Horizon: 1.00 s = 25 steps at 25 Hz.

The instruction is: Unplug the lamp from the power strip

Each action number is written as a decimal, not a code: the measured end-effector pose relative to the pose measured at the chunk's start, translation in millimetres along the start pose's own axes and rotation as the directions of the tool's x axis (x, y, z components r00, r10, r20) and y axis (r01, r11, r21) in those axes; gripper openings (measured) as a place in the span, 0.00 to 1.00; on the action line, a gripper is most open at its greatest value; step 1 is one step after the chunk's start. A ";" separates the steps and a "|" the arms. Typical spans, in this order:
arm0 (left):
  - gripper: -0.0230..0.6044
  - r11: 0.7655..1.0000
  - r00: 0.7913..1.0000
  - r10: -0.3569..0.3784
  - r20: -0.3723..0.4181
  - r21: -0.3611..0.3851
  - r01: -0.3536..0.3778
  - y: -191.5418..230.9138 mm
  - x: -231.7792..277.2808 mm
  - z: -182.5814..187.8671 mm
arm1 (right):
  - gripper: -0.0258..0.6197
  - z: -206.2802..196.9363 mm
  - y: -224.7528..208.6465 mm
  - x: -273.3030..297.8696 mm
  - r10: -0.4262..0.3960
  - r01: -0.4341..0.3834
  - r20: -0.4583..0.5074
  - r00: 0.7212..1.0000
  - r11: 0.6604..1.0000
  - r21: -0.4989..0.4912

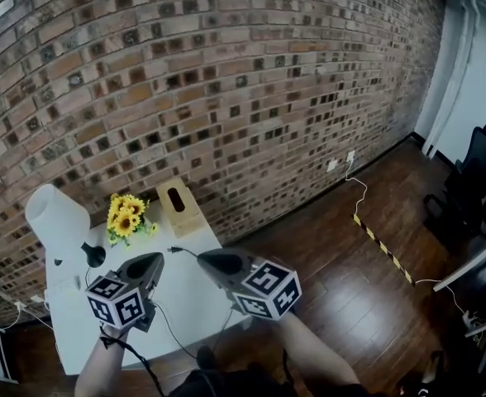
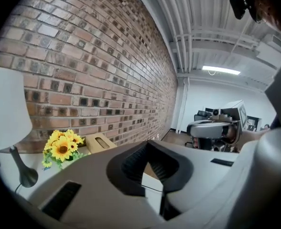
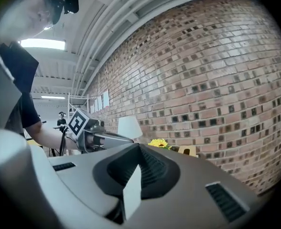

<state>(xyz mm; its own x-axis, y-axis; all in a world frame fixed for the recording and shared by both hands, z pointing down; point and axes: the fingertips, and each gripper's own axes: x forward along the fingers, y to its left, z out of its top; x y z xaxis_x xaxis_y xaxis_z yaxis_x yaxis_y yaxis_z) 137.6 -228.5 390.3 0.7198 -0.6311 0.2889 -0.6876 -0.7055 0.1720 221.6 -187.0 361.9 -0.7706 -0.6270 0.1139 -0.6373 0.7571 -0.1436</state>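
While left claw (image 1: 154,260) and right claw (image 1: 203,260) sit closed; lamp (image 1: 57,214) beside sunflowers (image 1: 126,217)

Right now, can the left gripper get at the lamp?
Probably yes. The lamp stands close beside the left gripper, with nothing standing between them. Its jaws are shut, so they would have to open first.

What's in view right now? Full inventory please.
brick wall: one, red-brown, behind everything
table: one, white, against the wall
lamp: one, white shade, black base, table's left end
sunflowers: one bunch, yellow, beside the lamp
tissue box: one, tan wood, table's far edge
plug: one, black, lying on the table
chairs: black, count unclear, far right
floor tape: one strip, yellow-black, right of table
left tool: one, grey, shut, empty, over table
right tool: one, grey, shut, empty, over table
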 end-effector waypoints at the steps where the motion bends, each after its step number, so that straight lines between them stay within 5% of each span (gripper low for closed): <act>1: 0.04 1.000 1.000 0.009 0.004 0.009 -0.009 -5.2 -1.4 0.8 | 0.04 1.5 1.3 -5.6 0.006 -0.006 0.013 1.000 1.000 -0.010; 13: 0.04 0.967 0.979 0.186 0.086 0.162 -0.198 -38.9 -40.5 24.1 | 0.04 10.4 17.9 -36.7 0.122 -0.116 0.072 0.990 0.990 -0.077; 25: 0.04 0.937 0.945 0.313 0.099 0.130 -0.324 -62.1 -98.2 2.9 | 0.05 -17.9 64.3 -30.6 0.285 -0.284 0.007 0.958 0.956 -0.069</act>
<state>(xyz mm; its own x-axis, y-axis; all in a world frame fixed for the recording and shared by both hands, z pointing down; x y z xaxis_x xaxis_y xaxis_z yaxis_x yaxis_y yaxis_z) 109.9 -123.7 348.5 0.4742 -0.8489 0.2334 -0.8653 -0.4983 -0.0545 204.1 -115.9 366.7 -0.9204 -0.3861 0.0616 -0.3906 0.9149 -0.1019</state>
